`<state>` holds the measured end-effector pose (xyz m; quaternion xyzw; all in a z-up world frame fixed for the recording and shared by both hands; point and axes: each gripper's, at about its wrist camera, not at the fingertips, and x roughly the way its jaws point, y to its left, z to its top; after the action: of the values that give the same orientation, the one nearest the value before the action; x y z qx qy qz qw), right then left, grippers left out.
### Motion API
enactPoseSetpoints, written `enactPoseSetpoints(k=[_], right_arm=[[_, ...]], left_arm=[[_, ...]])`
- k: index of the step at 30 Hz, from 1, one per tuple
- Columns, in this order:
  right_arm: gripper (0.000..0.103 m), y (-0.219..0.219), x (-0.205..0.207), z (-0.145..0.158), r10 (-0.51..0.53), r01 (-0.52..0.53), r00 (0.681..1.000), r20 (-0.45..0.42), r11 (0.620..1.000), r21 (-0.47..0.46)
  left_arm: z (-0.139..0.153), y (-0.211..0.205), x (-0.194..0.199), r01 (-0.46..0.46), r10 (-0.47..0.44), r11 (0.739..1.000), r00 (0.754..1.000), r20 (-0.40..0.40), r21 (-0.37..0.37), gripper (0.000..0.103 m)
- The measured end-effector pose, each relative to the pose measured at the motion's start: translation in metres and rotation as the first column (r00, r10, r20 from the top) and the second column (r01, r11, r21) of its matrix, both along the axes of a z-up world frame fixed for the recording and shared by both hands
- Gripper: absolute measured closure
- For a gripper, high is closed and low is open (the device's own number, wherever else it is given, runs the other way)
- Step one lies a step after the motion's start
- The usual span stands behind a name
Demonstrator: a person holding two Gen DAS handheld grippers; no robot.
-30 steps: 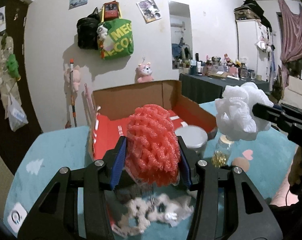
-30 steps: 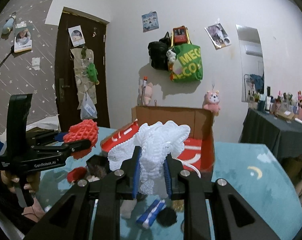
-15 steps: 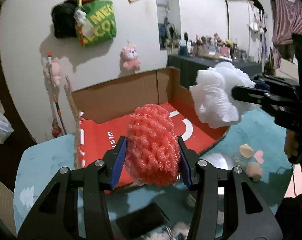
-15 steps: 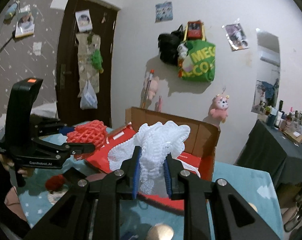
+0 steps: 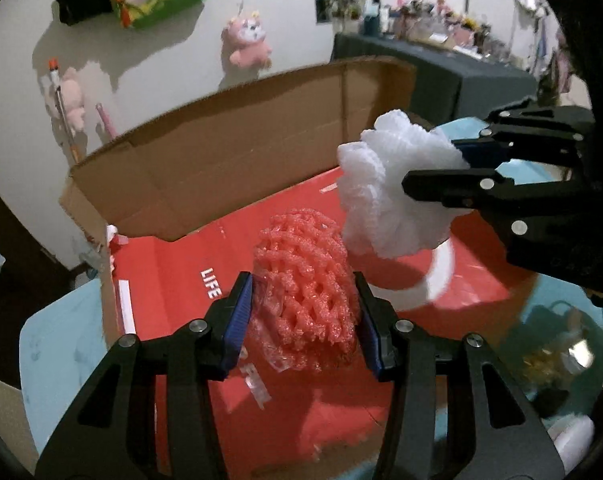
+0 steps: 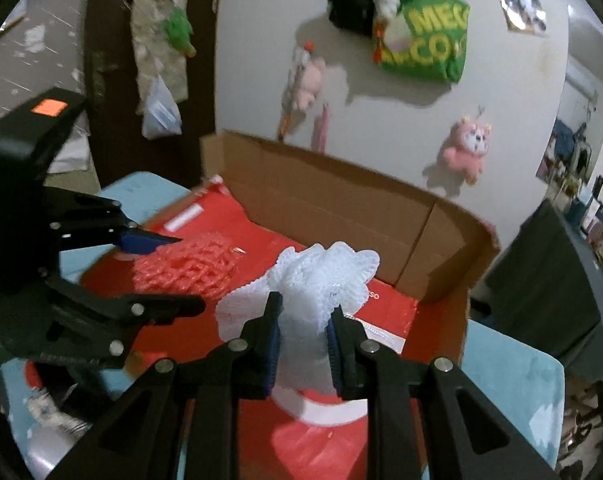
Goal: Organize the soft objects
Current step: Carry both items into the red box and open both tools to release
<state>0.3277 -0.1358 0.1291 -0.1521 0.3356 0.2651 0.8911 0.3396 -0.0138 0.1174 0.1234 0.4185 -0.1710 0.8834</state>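
Red net (image 5: 305, 280) pinched in left claw (image 5: 303, 320), white net (image 6: 317, 280) pinched in right claw (image 6: 303, 340), both above box (image 5: 237, 160).

The left wrist camera sits just behind the left gripper (image 5: 303, 320) and looks down into the red box (image 5: 169, 272), very close. The right wrist camera does the same behind the right gripper (image 6: 303, 330). Both views share the box and each other's gripper.
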Motion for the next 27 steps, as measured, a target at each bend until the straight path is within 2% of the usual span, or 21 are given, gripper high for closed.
enactPoseSetpoints(k=[3,7,11,17,22,27], right_arm=[[0.081,0.005,0.027,-0.011,-0.035,0.034,0.999,-0.034,0.999,-0.022],[0.081,0.012,0.056,-0.025,-0.075,0.072,0.994,-0.083,0.997,-0.042],[0.081,0.017,0.078,-0.037,-0.099,0.093,0.988,-0.118,0.994,-0.058],[0.078,0.013,0.096,-0.05,-0.128,0.122,0.981,-0.148,0.991,-0.047],[0.069,0.013,0.099,-0.051,-0.121,0.114,0.98,-0.16,0.992,-0.053],[0.064,0.011,0.102,-0.053,-0.13,0.123,0.976,-0.175,0.991,-0.051]], left_arm=[[-0.014,-0.001,0.026,-0.019,0.019,1.0,0.998,-0.053,0.011,0.057],[-0.025,-0.007,0.05,-0.03,0.033,0.999,0.997,-0.073,0.04,0.057],[-0.033,-0.01,0.065,-0.051,0.054,0.998,0.994,-0.095,0.039,0.057],[-0.044,-0.012,0.071,-0.06,0.064,0.997,0.993,-0.098,0.046,0.055],[-0.044,-0.012,0.066,-0.052,0.056,0.997,0.995,-0.087,0.05,0.053],[-0.044,-0.009,0.061,-0.05,0.053,0.998,0.994,-0.092,0.036,0.049]])
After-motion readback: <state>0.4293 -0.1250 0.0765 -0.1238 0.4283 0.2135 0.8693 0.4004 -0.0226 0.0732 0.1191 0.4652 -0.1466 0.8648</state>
